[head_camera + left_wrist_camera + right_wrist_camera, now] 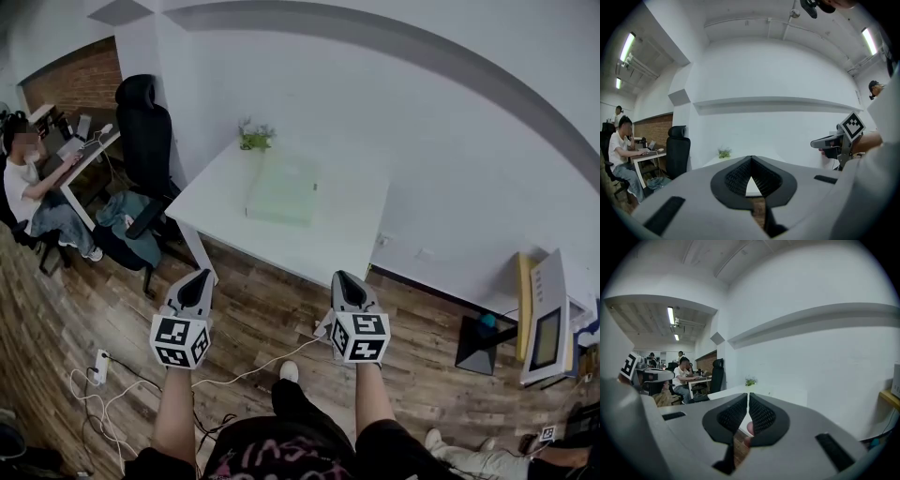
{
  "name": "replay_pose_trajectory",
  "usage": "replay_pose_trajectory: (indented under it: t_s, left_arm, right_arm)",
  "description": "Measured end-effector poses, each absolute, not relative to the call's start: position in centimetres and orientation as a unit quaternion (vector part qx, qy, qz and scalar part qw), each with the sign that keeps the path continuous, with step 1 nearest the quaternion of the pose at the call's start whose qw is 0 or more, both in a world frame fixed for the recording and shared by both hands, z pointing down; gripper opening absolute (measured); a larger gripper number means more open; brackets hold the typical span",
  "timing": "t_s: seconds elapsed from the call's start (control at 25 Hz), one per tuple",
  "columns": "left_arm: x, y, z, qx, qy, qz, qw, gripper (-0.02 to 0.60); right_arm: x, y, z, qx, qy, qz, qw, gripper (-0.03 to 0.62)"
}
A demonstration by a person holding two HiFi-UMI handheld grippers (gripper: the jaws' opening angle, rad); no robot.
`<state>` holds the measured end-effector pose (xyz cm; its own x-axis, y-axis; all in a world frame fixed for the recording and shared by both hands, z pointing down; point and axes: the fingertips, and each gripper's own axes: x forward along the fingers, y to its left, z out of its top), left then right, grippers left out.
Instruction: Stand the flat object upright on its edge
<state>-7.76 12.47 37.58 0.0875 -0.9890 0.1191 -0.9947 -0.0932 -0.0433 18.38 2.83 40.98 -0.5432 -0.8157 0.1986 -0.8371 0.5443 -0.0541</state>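
A pale green flat slab point(282, 188) lies flat on the white table point(338, 244), near its far side. Both grippers hang in the air short of the table's near edge, over the wooden floor. My left gripper point(195, 280) points at the table's near left corner, its jaws shut with nothing between them. My right gripper point(347, 283) points at the near edge further right, also shut and empty. In the left gripper view the shut jaws point(751, 161) frame a sliver of the table, and the right gripper point(820, 143) shows at the right. The right gripper view shows its shut jaws point(747, 397) before the table point(787, 394).
A small potted plant point(254, 137) stands at the table's far left corner. A black office chair point(145, 127) and a seated person point(28, 187) at a desk are at the left. Cables and a power strip point(100, 367) lie on the floor. A shelf with a device point(547, 319) stands at the right.
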Motion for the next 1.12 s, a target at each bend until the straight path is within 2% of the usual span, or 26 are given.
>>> replay_pose_trajectory:
  t_s: [0.52, 1.12]
  left_arm:
    - [-10.3, -1.3, 37.4, 0.726, -0.681, 0.083, 0.038, 0.014]
    - [-12.7, -9.4, 35.6, 0.723, -0.686, 0.081, 0.029, 0.015]
  right_arm:
    - [15.7, -12.0, 41.8, 0.458, -0.879, 0.104, 0.079, 0.028]
    - [13.5, -19.9, 42.0, 0.455, -0.880, 0.115, 0.078, 0.028]
